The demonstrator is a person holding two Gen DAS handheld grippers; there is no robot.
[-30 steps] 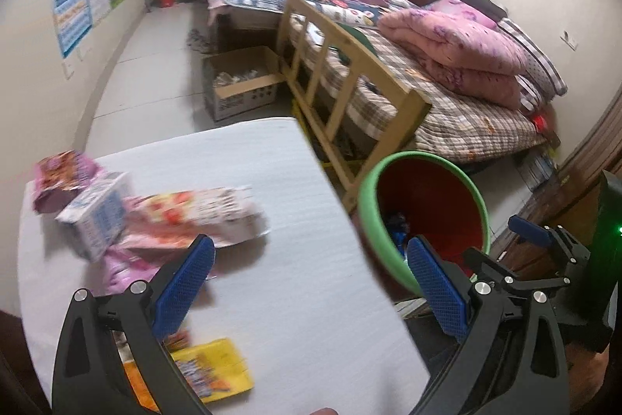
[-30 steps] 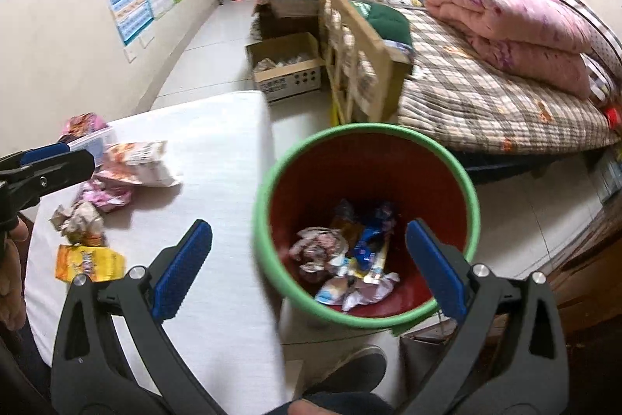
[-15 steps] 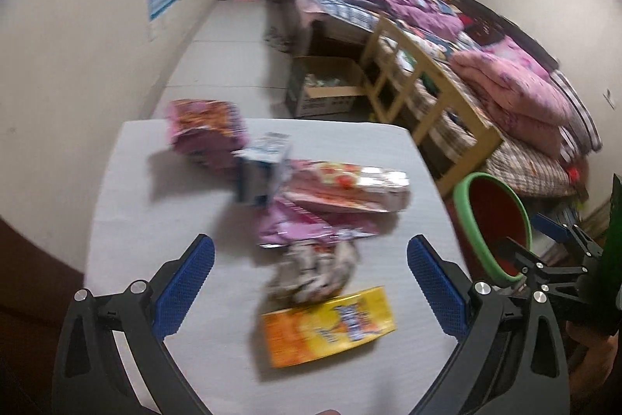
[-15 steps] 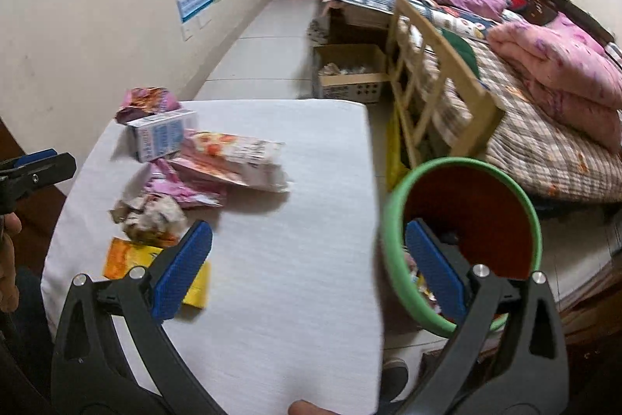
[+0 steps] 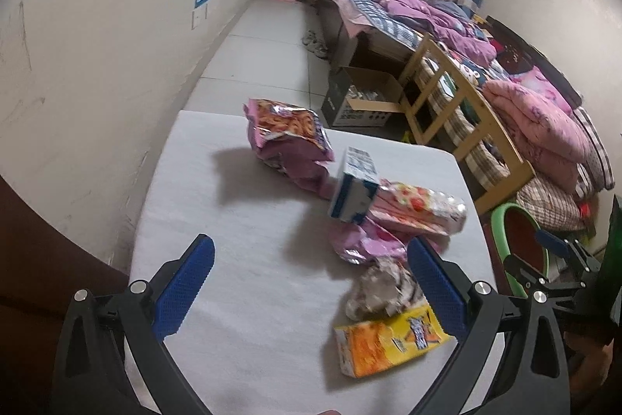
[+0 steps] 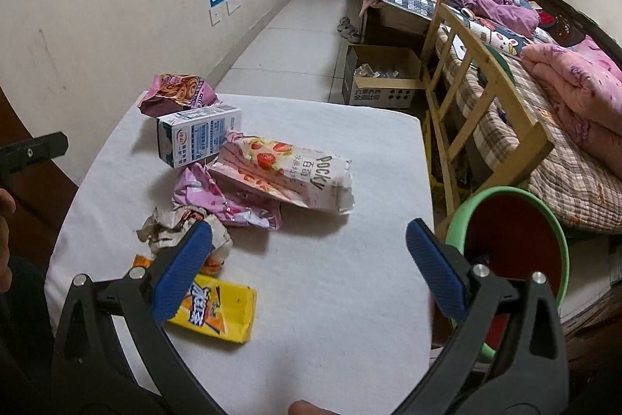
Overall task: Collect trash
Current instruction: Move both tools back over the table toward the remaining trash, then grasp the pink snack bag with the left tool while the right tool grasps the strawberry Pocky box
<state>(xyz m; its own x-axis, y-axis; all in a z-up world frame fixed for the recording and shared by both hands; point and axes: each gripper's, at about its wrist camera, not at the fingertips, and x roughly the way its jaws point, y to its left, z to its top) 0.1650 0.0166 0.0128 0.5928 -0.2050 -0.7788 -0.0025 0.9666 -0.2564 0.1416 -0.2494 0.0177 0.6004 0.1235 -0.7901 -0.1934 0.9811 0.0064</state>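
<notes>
Trash lies on a white table (image 6: 342, 279): a yellow snack bag (image 6: 217, 310), a crumpled paper wrapper (image 6: 175, 224), a pink foil wrapper (image 6: 217, 197), a strawberry Pocky pack (image 6: 287, 174), a white-blue milk carton (image 6: 198, 139) and a purple chip bag (image 6: 179, 92). A green-rimmed red bin (image 6: 513, 244) stands off the table's right edge. My right gripper (image 6: 307, 263) hangs open over the table's near part, empty. My left gripper (image 5: 311, 282) is open and empty, left of the yellow snack bag (image 5: 388, 341) and the crumpled paper wrapper (image 5: 381, 286).
A wooden bed frame (image 6: 478, 96) with pink bedding stands right of the table, close behind the bin. A cardboard box (image 6: 381, 80) sits on the floor beyond the table. The wall (image 5: 77, 65) runs close along the left. A hand (image 6: 6, 212) shows at the left edge.
Both grippers swung left from the bin to the table; the trash pile now fills both views. Both stayed open and empty.
</notes>
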